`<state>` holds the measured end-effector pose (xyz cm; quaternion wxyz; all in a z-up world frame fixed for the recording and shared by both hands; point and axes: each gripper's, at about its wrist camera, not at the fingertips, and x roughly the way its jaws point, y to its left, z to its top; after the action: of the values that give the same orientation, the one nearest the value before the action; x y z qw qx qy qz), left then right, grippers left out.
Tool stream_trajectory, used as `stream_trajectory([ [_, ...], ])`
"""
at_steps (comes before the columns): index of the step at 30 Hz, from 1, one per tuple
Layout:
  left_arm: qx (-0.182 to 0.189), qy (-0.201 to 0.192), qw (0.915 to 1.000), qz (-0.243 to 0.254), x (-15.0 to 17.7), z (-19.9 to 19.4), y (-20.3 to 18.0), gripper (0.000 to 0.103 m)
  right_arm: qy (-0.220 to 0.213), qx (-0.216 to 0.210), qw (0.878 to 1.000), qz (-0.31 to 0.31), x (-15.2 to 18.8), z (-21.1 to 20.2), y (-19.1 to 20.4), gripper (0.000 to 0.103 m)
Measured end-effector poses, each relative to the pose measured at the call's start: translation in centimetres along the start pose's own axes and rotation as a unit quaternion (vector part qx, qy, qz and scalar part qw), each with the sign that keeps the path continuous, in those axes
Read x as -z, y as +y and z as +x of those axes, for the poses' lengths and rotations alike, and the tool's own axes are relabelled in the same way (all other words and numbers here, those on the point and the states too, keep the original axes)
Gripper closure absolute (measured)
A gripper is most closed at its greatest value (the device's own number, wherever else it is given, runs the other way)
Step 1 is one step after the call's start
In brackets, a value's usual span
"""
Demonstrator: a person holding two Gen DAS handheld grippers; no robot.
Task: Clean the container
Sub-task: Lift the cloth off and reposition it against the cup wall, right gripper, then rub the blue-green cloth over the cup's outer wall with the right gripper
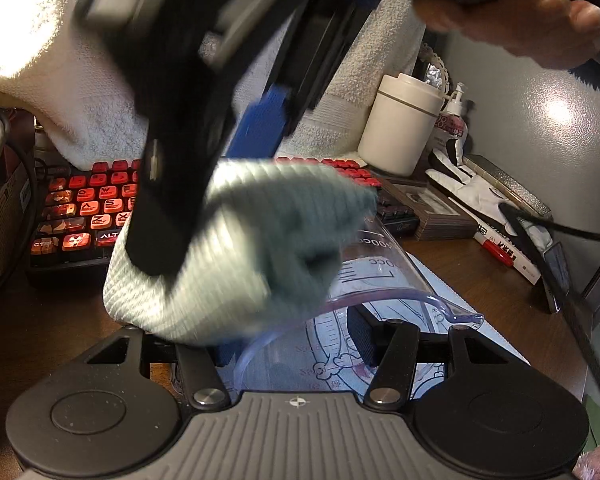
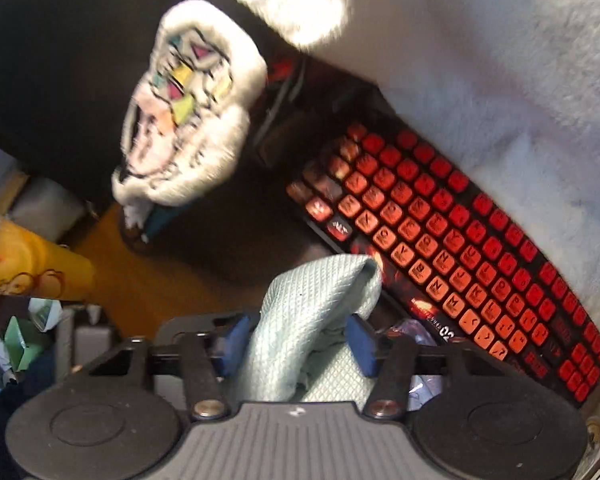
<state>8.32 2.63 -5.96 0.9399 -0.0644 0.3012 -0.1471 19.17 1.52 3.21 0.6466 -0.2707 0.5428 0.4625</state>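
Here a red-lit keyboard sits on the dark wooden desk.

On my table: a keyboard with red backlit keys, a white towel draped behind it, a cream lidded canister, a pump bottle just beside the canister, and a red marker near a black cable.

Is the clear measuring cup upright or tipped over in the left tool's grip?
Tipped. The clear plastic measuring cup lies sideways, rim toward the camera, printed scale markings running sideways, while the pale blue-grey cloth pushes into its mouth.
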Motion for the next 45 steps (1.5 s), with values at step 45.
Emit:
stream_trajectory([
  [45,0.002,0.003,1.0,-0.002,-0.2,-0.8,0.4,0.047,-0.508,-0.017,0.86,0.029,20.6,-0.9,-5.9,0.082],
])
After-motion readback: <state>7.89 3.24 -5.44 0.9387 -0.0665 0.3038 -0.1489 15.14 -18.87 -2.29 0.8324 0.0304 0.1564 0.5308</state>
